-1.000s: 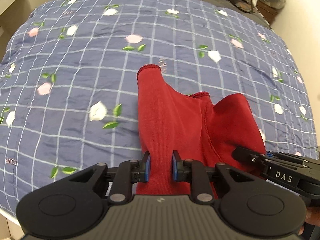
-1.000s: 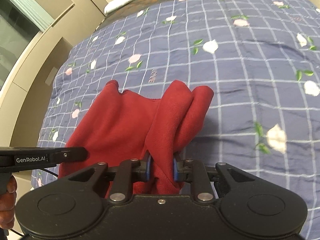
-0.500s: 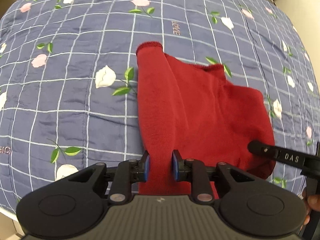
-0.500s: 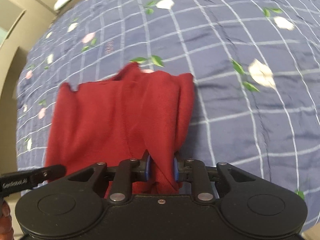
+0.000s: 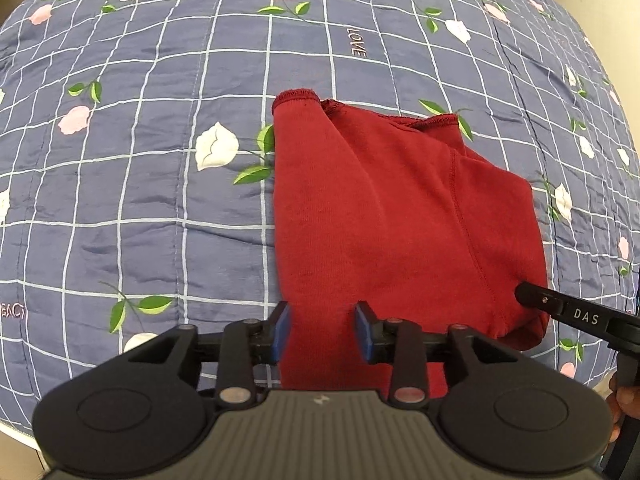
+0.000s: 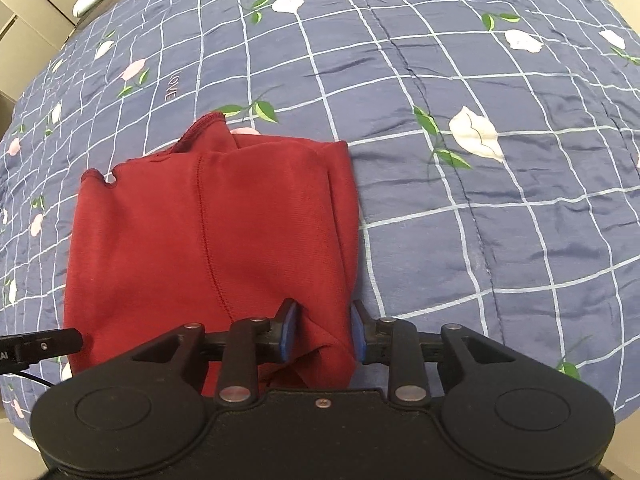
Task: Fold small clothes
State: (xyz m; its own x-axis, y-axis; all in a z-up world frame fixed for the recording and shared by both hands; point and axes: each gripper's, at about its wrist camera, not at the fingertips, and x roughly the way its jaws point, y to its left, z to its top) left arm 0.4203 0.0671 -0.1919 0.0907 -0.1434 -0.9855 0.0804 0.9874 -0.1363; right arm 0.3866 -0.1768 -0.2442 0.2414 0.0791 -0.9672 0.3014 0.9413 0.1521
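Both grippers have let go since half a second ago: the left gripper [image 5: 323, 330] and the right gripper [image 6: 323, 332] now stand with their blue pads parted wider than the cloth between them, where before they pinched it. Folded over on itself, the red garment [image 5: 384, 220] lies flat on the blue checked bedspread [image 5: 160, 120] with its near edge reaching under both tools. Its hemmed cuff [image 5: 297, 96] points away from the left camera, toward the word LOVE [image 5: 356, 42] stitched in the quilt. Beside the right tool's handle, a hand [image 5: 624, 400] shows at the frame edge.
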